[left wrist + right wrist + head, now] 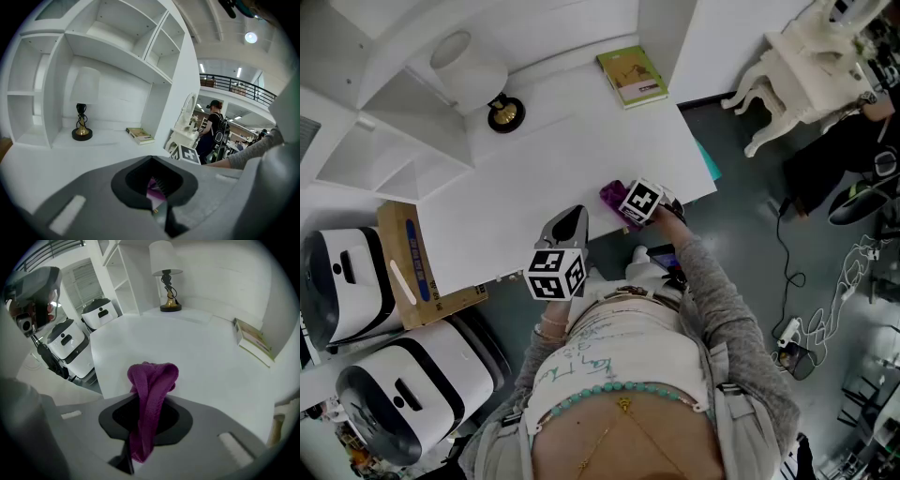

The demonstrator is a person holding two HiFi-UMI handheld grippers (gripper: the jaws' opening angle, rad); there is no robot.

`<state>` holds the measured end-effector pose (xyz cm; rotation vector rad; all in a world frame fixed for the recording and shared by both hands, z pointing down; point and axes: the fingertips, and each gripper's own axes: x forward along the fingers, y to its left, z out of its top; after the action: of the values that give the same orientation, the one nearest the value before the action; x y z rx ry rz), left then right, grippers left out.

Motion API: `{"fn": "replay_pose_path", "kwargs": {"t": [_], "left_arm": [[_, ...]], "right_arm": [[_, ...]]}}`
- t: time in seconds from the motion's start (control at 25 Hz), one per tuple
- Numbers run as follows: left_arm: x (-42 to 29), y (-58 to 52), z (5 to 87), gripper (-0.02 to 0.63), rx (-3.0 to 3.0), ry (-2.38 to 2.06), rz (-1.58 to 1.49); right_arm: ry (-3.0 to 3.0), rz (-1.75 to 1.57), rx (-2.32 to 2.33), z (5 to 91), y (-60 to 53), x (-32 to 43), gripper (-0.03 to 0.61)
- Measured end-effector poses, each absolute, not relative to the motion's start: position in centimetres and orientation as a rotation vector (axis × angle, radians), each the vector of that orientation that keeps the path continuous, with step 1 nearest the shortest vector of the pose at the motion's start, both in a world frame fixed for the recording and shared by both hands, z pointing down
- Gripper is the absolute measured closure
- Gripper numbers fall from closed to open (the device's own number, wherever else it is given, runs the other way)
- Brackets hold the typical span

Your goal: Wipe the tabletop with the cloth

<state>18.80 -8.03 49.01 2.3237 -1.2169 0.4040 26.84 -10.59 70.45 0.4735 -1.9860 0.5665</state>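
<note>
A white desk tabletop [553,169] sits under white open shelving [394,141], over a grey floor. At the back of it stands a table lamp with a white shade and a black and gold base [503,113]. A thin book with a green and yellow cover [632,76] lies flat near the far right corner. To the left, on the floor, are two white rounded machines with black trim [398,394] and an open brown cardboard box [411,267]. A white carved piece of furniture [802,56] stands well apart on the right.

From where I stand, the person leans over the near edge of the desk. The right gripper [623,208] is clamped on a purple knitted cloth [610,194]. The cloth bunches in a soft fold beyond the jaws, and its tail runs back between them. It is at the near right part of the tabletop, close to the edge; I cannot tell whether it presses on the surface.

The left gripper [575,214] hangs just beside it to the left, over the near edge. Its jaws are drawn together on nothing, with a sliver of purple showing past them.
</note>
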Motion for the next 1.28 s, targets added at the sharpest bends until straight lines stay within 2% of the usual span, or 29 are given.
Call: {"fn": "replay_pose_path", "kwargs": {"t": [1.28], "left_arm": [[21.3,-8.6,49.5,0.614,2.310,-1.216,0.402]], "right_arm": [[-1.906,0.546,0.635,70.6,-13.0,35.6,0.494]]}}
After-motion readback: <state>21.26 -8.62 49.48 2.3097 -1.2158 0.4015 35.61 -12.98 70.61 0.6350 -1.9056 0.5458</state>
